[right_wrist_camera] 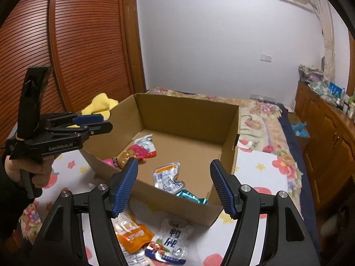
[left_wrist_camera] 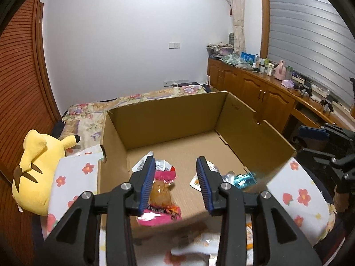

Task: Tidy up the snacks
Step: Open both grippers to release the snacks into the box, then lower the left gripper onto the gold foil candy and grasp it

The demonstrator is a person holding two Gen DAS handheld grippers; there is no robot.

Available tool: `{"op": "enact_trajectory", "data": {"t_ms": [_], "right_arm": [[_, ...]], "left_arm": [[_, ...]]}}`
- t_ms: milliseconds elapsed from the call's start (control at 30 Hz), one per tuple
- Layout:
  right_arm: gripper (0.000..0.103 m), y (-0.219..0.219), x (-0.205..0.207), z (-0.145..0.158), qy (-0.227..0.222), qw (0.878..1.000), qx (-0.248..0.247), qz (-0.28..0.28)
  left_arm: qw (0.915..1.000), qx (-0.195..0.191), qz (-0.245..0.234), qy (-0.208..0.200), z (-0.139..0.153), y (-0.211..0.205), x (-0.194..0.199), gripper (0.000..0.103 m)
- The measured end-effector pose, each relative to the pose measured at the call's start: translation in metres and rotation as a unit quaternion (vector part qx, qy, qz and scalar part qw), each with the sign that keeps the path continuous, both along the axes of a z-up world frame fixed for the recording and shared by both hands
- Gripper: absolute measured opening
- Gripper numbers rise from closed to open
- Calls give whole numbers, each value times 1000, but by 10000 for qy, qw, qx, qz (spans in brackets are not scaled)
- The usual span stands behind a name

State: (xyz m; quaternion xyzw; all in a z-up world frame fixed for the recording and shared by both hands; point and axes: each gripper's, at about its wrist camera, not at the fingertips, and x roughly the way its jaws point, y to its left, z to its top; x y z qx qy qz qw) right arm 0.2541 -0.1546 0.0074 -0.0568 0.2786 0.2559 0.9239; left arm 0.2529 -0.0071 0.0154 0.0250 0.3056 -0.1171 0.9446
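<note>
An open cardboard box (left_wrist_camera: 168, 119) sits on the bed, and several snack packets lie on its floor. Among them are a pink packet (left_wrist_camera: 160, 190), a white and orange packet (right_wrist_camera: 167, 176) and a teal packet (right_wrist_camera: 190, 196). My left gripper (left_wrist_camera: 176, 159) hovers over the box's near left part, above the pink packet, open with nothing between its pads. My right gripper (right_wrist_camera: 174, 160) hangs open and empty over the box's near wall. Below it, outside the box, an orange packet (right_wrist_camera: 133, 232) and a white packet (right_wrist_camera: 170, 246) lie on the flowered sheet.
A yellow plush toy (left_wrist_camera: 37, 166) lies left of the box. Louvred wooden wardrobe doors (right_wrist_camera: 84, 44) stand at the left, and a cluttered wooden cabinet (left_wrist_camera: 255, 88) runs along the right. A hand (right_wrist_camera: 37, 173) holds the left gripper (right_wrist_camera: 105, 123) beside the box's left wall.
</note>
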Motion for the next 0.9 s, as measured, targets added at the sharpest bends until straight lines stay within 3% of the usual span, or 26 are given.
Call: {"op": "enact_trajectory", "data": {"t_ms": [267,900], "right_arm": [[70,-3,-43,-4,28,9999,52,-81],[70,-5,-109,-62,586,9982,92,-75]], "left_arm": [[9999,-67,-112,-69,-4,12,-58,42],[9981,-24,-111,602,-77,21,-143,42]]}}
